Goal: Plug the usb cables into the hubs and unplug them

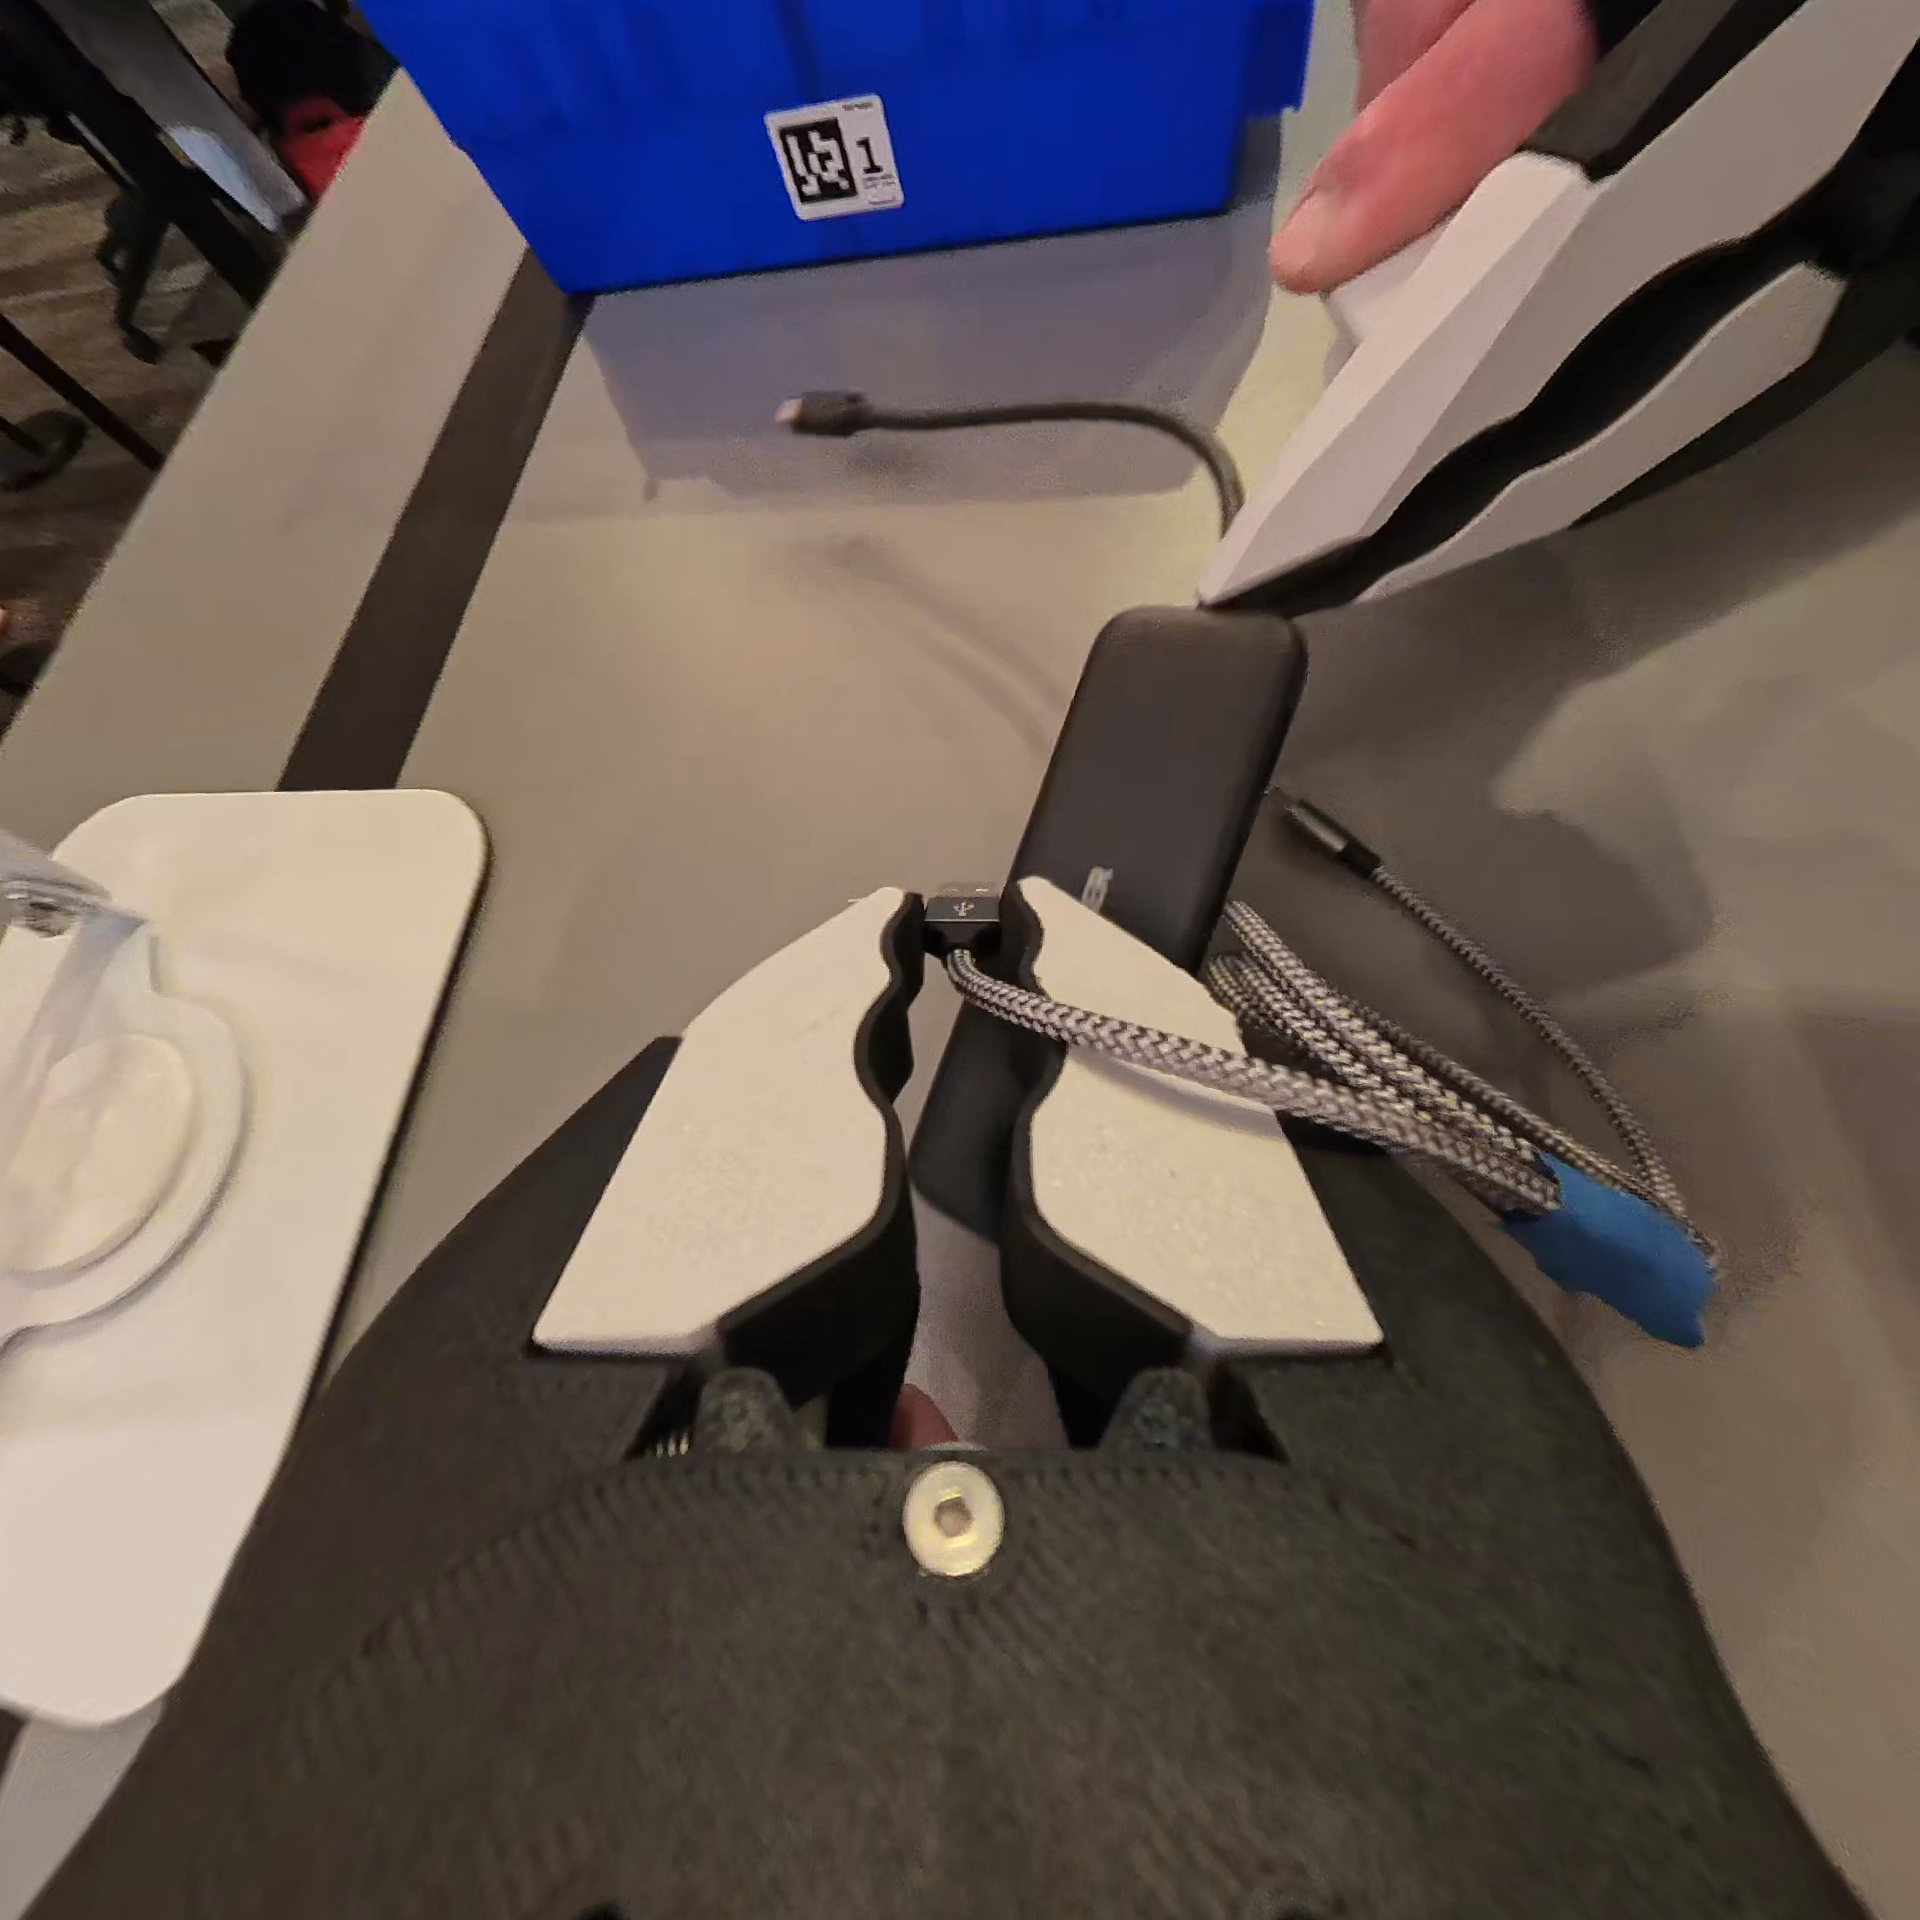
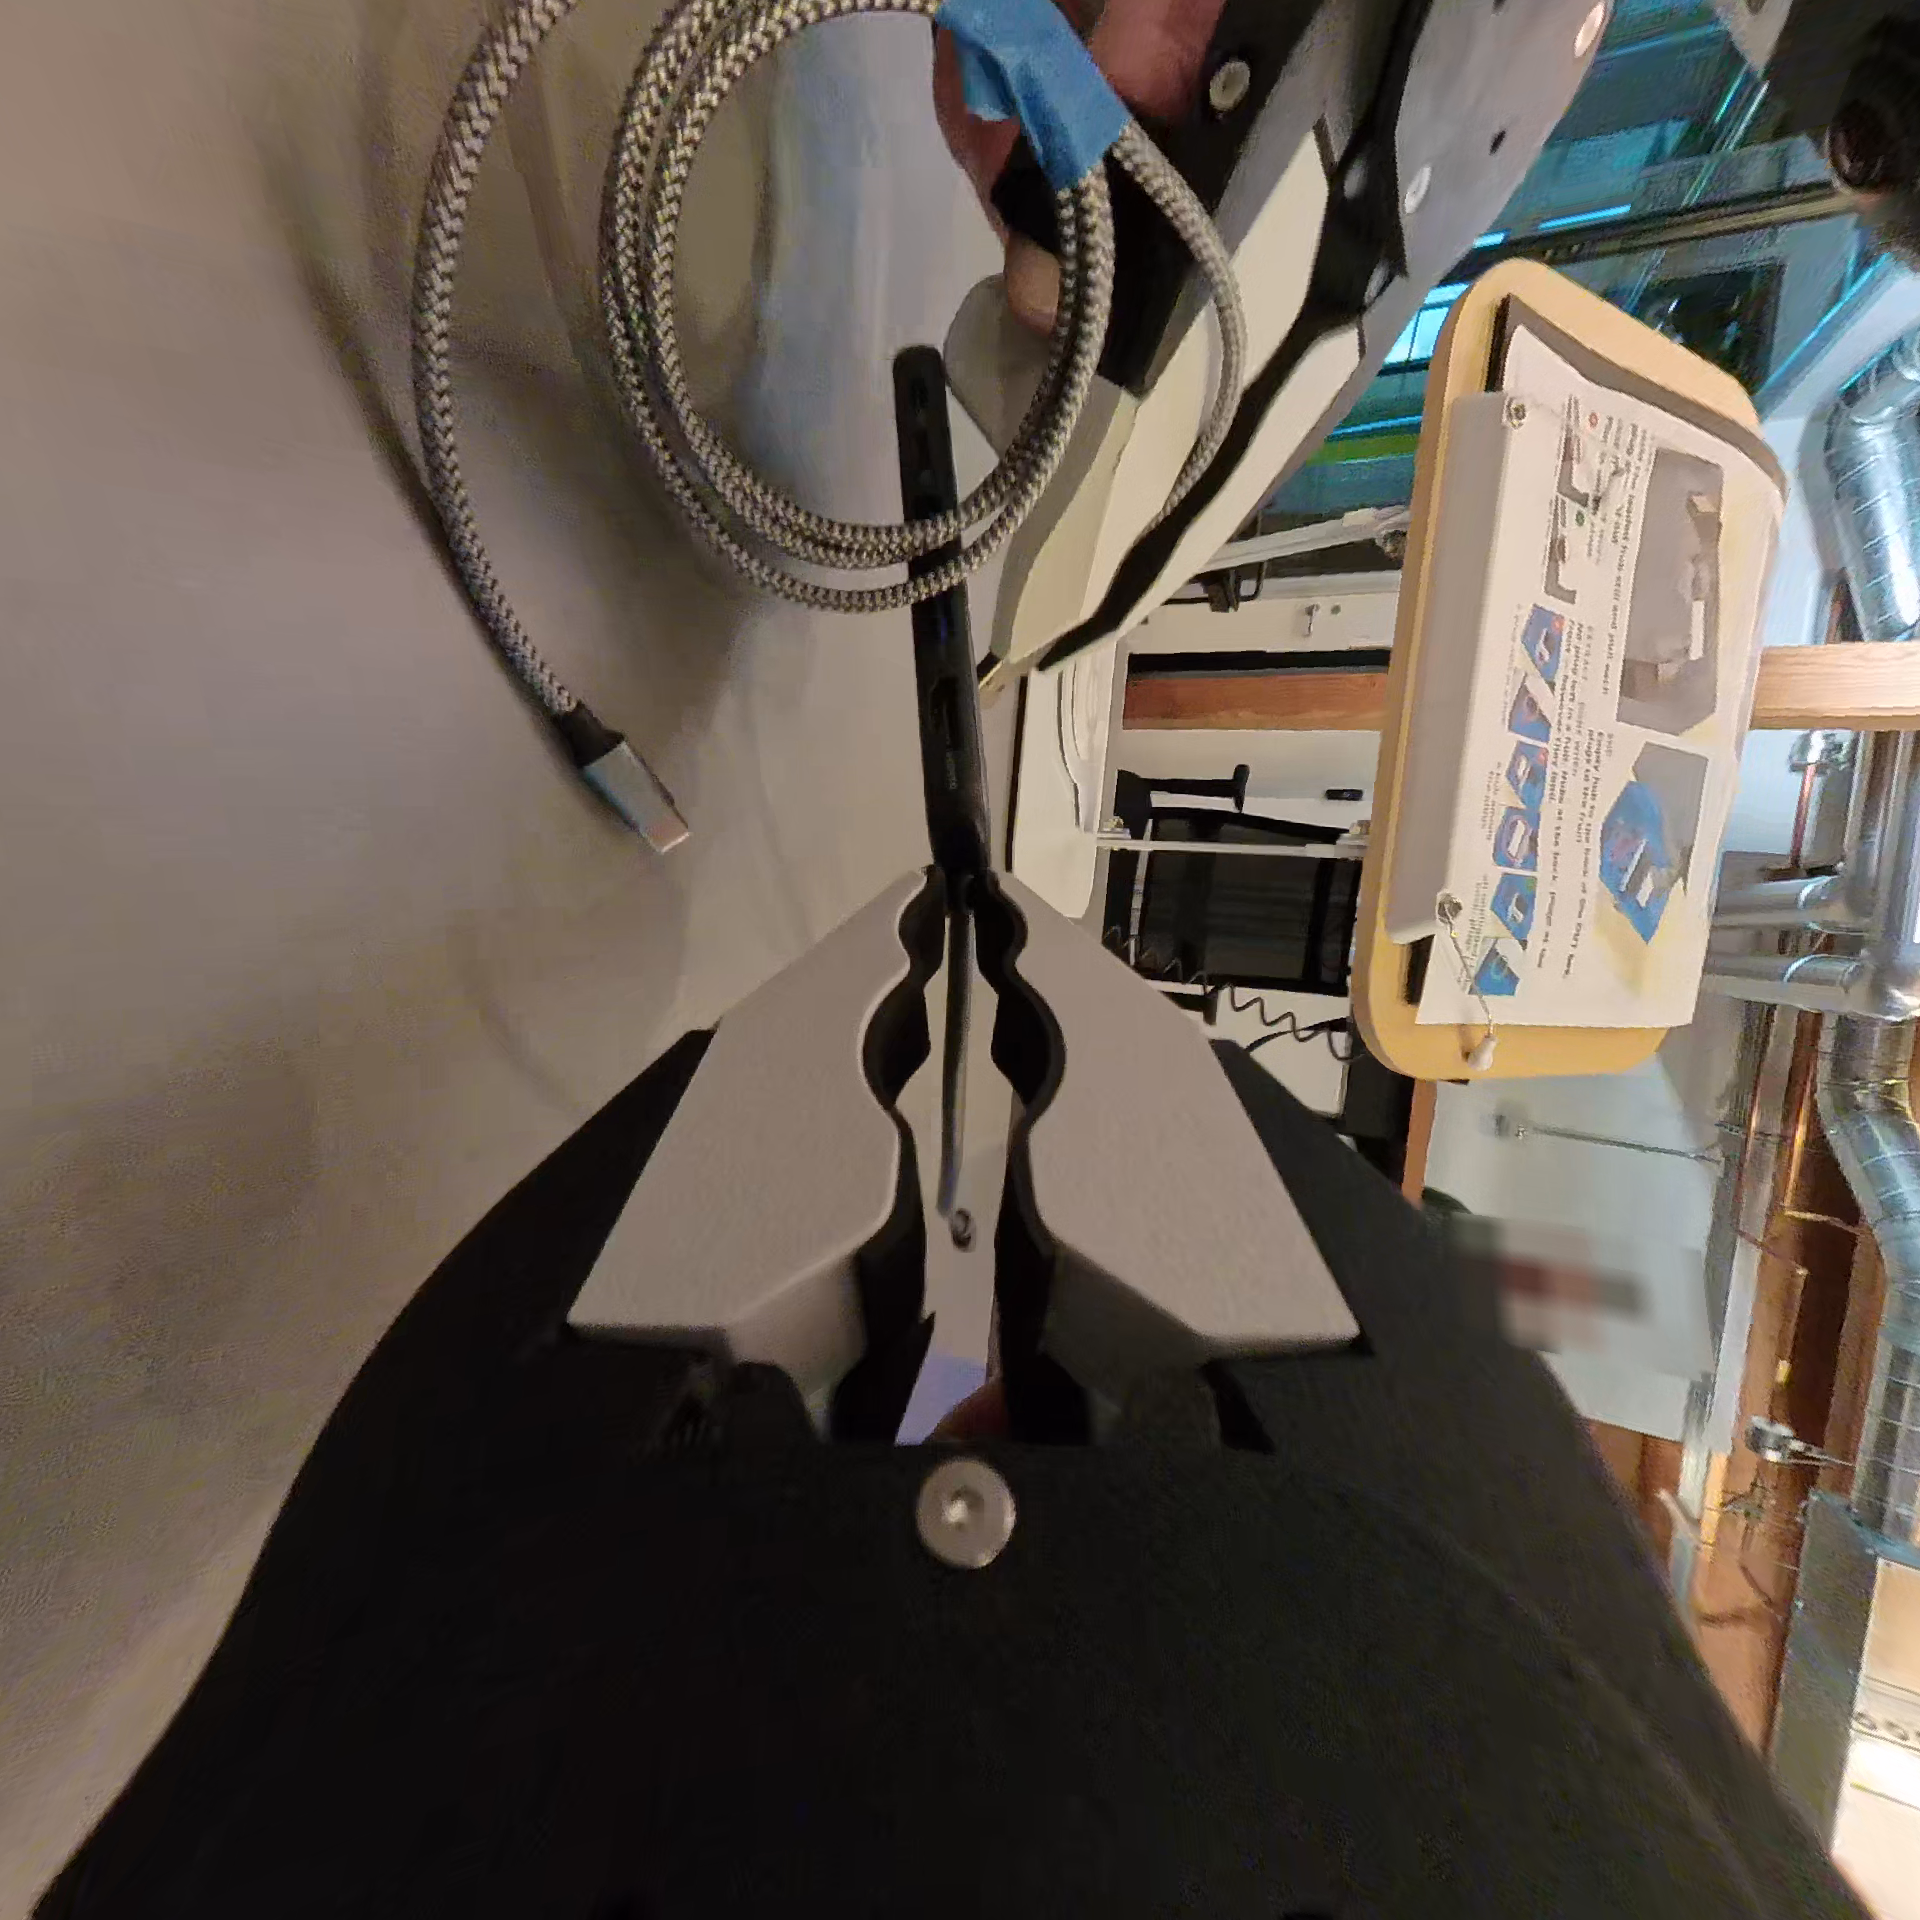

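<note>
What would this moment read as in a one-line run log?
left gripper: shut on black USB plug of braided grey cable | right gripper: shut on slim black hub | plug beside hub, not inserted

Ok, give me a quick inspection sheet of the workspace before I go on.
Surface: grey table, mostly bare.
Job's things: black hub held off the table; USB-A plug beside it, whether inserted cannot be told.
Clutter: blue bin at the back; white tray at left.
Grippers: left gripper shut on the USB-A plug; right gripper shut on the hub's end.
Cables: braided cable coiled, blue tape on it; black cable loose.
Surroundings: instruction board, metal ducts.
</note>
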`<action>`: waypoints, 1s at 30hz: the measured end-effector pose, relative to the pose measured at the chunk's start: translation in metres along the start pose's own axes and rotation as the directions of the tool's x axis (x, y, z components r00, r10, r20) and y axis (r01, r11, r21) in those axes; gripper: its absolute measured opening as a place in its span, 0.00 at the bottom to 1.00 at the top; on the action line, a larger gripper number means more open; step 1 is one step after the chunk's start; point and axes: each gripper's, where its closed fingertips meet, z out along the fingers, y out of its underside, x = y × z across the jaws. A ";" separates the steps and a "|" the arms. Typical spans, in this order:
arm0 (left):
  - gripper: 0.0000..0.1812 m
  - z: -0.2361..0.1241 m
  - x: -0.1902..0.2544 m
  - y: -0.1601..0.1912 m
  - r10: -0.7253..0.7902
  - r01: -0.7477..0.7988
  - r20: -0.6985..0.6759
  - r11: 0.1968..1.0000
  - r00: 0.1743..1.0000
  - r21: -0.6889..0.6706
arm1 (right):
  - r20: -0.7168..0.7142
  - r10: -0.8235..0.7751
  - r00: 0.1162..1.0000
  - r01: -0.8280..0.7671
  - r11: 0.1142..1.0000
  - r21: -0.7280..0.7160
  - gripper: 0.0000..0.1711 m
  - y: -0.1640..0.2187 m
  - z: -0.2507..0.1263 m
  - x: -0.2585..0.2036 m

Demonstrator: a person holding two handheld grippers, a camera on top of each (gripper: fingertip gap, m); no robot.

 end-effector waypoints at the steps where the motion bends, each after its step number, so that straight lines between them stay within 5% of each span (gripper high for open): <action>1: 0.08 -0.006 -0.003 -0.001 0.010 -0.010 0.013 1.000 1.000 0.001 | 0.009 0.013 1.000 -0.012 1.000 -0.012 0.02 0.002 -0.003 0.003; 7: 0.08 -0.040 -0.005 -0.018 0.206 -0.207 0.091 0.978 0.974 -0.001 | 0.061 0.161 0.985 -0.158 0.986 -0.054 0.01 0.014 -0.012 0.012; 12: 0.08 -0.027 0.008 -0.021 0.433 -0.425 0.162 0.901 0.887 -0.087 | 0.192 0.374 0.907 -0.373 0.927 -0.044 0.01 0.010 -0.016 0.004; 18: 0.08 -0.010 0.012 -0.014 0.419 -0.409 0.115 0.907 0.901 -0.106 | 0.380 0.726 0.573 -0.772 0.634 -0.048 0.01 -0.001 -0.025 -0.003; 30: 0.08 0.007 0.013 -0.003 0.334 -0.328 0.044 0.938 0.941 -0.114 | 0.427 0.871 0.244 -0.925 0.341 -0.168 0.01 0.003 -0.021 -0.037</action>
